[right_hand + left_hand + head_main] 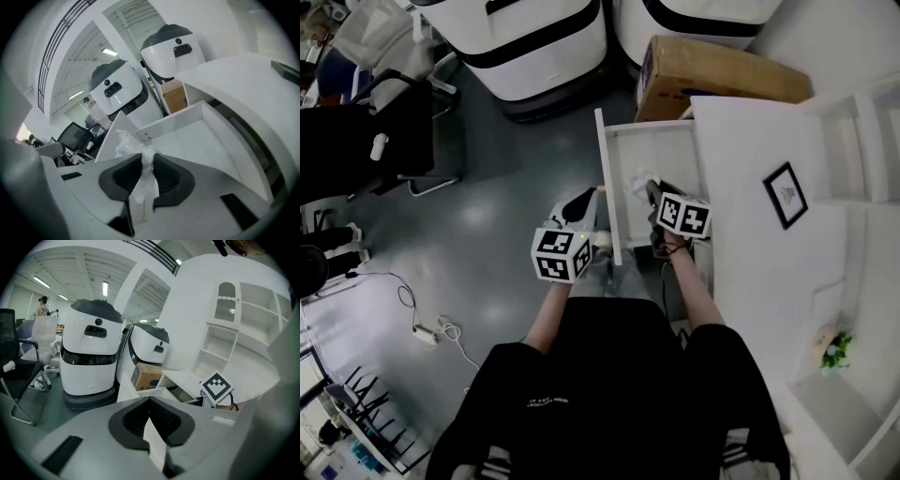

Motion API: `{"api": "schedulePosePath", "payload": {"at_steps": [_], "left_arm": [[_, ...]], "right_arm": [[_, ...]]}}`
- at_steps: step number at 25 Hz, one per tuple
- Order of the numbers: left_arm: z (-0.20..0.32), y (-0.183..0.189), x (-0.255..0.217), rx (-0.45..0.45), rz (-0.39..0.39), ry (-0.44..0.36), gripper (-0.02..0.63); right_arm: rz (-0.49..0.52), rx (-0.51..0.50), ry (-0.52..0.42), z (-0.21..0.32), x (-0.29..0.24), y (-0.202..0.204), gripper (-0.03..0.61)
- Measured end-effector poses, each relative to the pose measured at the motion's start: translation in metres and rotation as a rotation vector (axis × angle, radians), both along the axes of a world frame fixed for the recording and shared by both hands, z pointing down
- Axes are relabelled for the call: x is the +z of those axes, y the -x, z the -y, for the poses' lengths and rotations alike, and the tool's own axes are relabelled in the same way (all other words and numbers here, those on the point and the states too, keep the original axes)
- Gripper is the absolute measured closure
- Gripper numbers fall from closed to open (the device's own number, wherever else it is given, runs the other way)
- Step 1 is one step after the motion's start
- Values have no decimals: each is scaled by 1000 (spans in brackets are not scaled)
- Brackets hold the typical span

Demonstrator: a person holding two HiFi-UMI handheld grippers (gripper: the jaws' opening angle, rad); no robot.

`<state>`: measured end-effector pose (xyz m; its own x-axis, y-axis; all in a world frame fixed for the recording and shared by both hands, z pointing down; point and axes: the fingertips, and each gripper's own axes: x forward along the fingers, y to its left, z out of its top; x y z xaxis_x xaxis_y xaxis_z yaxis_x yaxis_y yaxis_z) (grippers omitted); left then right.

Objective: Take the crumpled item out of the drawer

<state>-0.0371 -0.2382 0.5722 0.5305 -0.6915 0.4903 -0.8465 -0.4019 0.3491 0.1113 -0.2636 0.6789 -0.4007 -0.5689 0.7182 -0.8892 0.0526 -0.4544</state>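
The white drawer (pixel 661 141) stands pulled out from the cabinet, its bottom (pixel 197 136) mostly bare. A crumpled white plastic item (pixel 636 183) lies at the drawer's near left corner. My right gripper (pixel 650 194) reaches into the drawer from the front. In the right gripper view its dark pads (pixel 166 176) press on a twisted strand of the crumpled item (pixel 125 143), and the rest bunches out ahead of the right gripper (pixel 146 158). My left gripper (pixel 584 202) hangs just outside the drawer's front panel (pixel 607 187). The left gripper (pixel 150 402) is shut with nothing in it.
A cardboard box (pixel 712 75) sits on the floor behind the drawer, beside two white machines (pixel 525 37). The white cabinet top (pixel 750 244) carries a small framed picture (pixel 785 195). A black office chair (pixel 384 131) and a cable (pixel 431 330) are on the grey floor at left.
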Motion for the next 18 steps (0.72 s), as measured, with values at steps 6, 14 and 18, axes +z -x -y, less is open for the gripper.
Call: {"api": "schedulePosePath", "payload": {"at_steps": [6,14,18], "left_arm": [[-2,6,-29,11,2,-71,615],[-3,12,-71,3,-3,-174,615],[-2,15,-92,1,-11,-218,615]], "right_arm": [[51,-28,-119,-2,-45,5,512],[89,-91,-334,2,-120,14,511],[76,-119,-439,5,-159,17,511]]}}
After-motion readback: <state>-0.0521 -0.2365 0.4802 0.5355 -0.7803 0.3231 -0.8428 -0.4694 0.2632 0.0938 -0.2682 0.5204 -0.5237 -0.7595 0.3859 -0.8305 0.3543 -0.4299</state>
